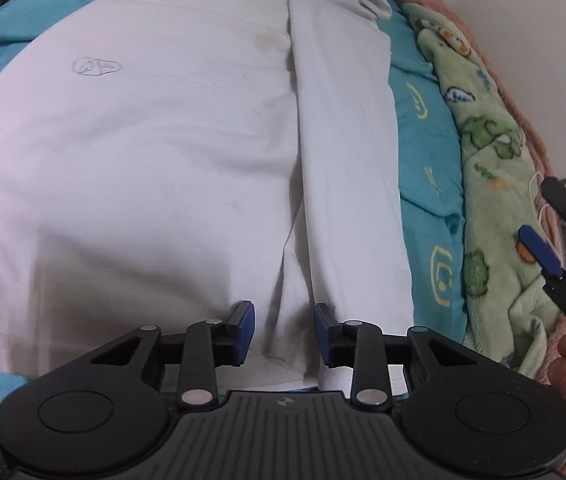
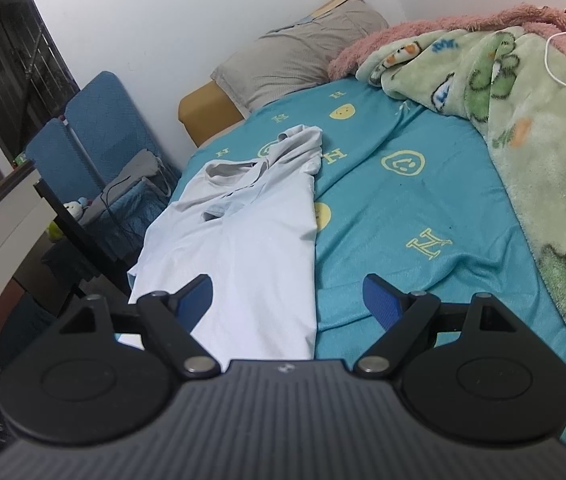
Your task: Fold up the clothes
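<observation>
- left wrist view alone shows the white shirt's (image 1: 143, 152) small outline logo and a folded-over strip on its right side.
- right wrist view alone shows a grey pillow (image 2: 299, 56) and blue chair (image 2: 95, 136).
- shirt lies flat on the turquoise bed sheet (image 2: 403, 208), beside a fuzzy green blanket (image 2: 543, 152).
- left gripper (image 1: 283, 332) jaws spread, straddling the hem; right gripper (image 2: 289, 304) jaws spread wide, holding nothing.

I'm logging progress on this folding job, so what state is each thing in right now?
white shirt: spread flat on the bed, right side folded over the body.
left gripper: open, low over the shirt's near hem, holding nothing.
right gripper: open wide, above the bed, holding nothing.
green blanket: bunched along the bed's right side.
pillow: lying at the head of the bed.
</observation>
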Demonstrator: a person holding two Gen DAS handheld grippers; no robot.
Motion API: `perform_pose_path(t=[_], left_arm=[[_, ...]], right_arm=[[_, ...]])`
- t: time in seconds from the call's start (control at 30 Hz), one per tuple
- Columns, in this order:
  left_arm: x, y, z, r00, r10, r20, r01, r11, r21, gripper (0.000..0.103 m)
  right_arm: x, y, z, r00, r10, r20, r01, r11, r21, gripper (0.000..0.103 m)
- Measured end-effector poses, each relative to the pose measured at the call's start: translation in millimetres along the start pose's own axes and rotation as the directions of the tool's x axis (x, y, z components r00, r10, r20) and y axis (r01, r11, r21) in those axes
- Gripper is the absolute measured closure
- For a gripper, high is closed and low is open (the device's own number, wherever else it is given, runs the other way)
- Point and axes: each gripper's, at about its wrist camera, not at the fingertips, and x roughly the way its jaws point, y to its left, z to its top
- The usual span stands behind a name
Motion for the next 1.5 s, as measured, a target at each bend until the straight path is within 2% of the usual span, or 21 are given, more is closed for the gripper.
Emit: perform_pose_path(t=[0.03,0.07,0.1,0.2,0.27,0.4,0.43,0.5,0.57,0.63,0.77,0.83,0.97,1.07,1.17,1.23,1.33,1.4,1.5], left_arm=[[-0.1,-1.4,0.0,1.000,-0.001,-0.006,0.001,1.000,0.011,0.073],[-2.3,-2.4,-2.0,1.000,-0.001,-0.016,0.001,1.000,0.023,0.101],[-6.1,-4.0,-4.9,1.000,0.006,-0.021,-0.006,0.999,0.034,0.099],[-21.5,-18.1,-20.7,0.991,0.130,0.022,-0.132,0.984,0.119,0.100],[-21.9,-26.2,-30.7,0.984,0.179,0.016,-0.179,0.973,0.144,0.100],[-32.5,-41.9,-42.8,0.970,0.220,0.099,-0.238,0.941,0.241,0.099],[-37.0,-44.5,-43.9,0.971,0.212,0.114,-0.235,0.938,0.254,0.097],[-44.8,-48.6,-44.2,0.971,0.196,0.138,-0.227,0.936,0.269,0.083],[-52.6,-56.3,-40.3,0.969,0.173,0.178,-0.218,0.936,0.278,0.061],[-61.6,-64.3,-31.0,0.956,0.174,0.236,-0.240,0.926,0.290,0.051],[-78.7,-79.3,1.9,0.914,0.176,0.365,-0.294,0.908,0.299,0.029],[-84.5,-85.3,21.3,0.894,0.167,0.416,-0.311,0.899,0.307,0.022],[-85.0,-77.3,44.7,0.859,0.149,0.490,-0.329,0.893,0.306,0.018],[-74.9,-51.9,52.3,0.856,0.167,0.490,-0.334,0.901,0.276,0.018],[-61.0,-18.9,62.2,0.863,0.228,0.450,-0.349,0.914,0.207,0.020],[-58.8,1.5,71.3,0.849,0.275,0.451,-0.376,0.914,0.150,0.020],[-63.2,31.4,85.9,0.823,0.326,0.465,-0.392,0.919,0.049,0.020],[-65.9,52.9,96.5,0.813,0.349,0.466,-0.381,0.924,-0.028,0.020],[-64.2,85.3,110.5,0.803,0.399,0.443,-0.381,0.915,-0.134,0.021]], right_arm=[[-0.1,0.7,-0.2,1.000,0.003,0.000,-0.003,1.000,-0.001,0.019],[-0.2,1.5,-0.5,1.000,0.006,0.000,-0.006,1.000,-0.002,0.019],[-0.5,2.3,-0.6,1.000,0.008,0.000,-0.008,1.000,-0.005,0.019],[-2.3,6.4,-1.3,1.000,0.014,0.008,-0.014,1.000,-0.026,0.019],[-3.3,8.4,-1.8,1.000,0.019,0.013,-0.018,0.999,-0.039,0.019],[-2.5,10.8,-1.0,1.000,0.029,0.009,-0.028,0.998,-0.048,0.019],[-2.4,11.8,-1.5,1.000,0.025,0.007,-0.025,0.998,-0.055,0.019],[-3.1,14.4,-3.0,1.000,0.019,0.008,-0.018,0.997,-0.072,0.019],[-5.8,15.7,-2.6,1.000,0.018,0.017,-0.017,0.997,-0.079,0.019],[-9.5,17.3,-1.3,0.999,0.025,0.033,-0.022,0.996,-0.082,0.019],[-13.5,19.9,2.0,0.998,0.042,0.057,-0.037,0.995,-0.088,0.021],[-9.5,20.8,5.8,0.998,0.049,0.051,-0.044,0.995,-0.088,0.027],[11.4,34.3,19.2,0.999,0.047,0.019,-0.044,0.990,-0.134,0.028],[42.0,62.4,33.0,0.998,0.050,-0.028,-0.055,0.972,-0.230,0.028],[97.0,106.5,47.3,0.989,0.079,-0.125,-0.117,0.934,-0.339,0.028],[140.6,144.9,51.9,0.976,0.086,-0.202,-0.167,0.887,-0.431,0.028],[207.6,209.3,51.1,0.956,0.069,-0.286,-0.228,0.787,-0.573,0.030],[247.0,250.4,43.8,0.943,0.058,-0.327,-0.267,0.717,-0.644,0.031],[299.2,306.1,25.8,0.926,0.049,-0.374,-0.326,0.604,-0.727,0.032]])
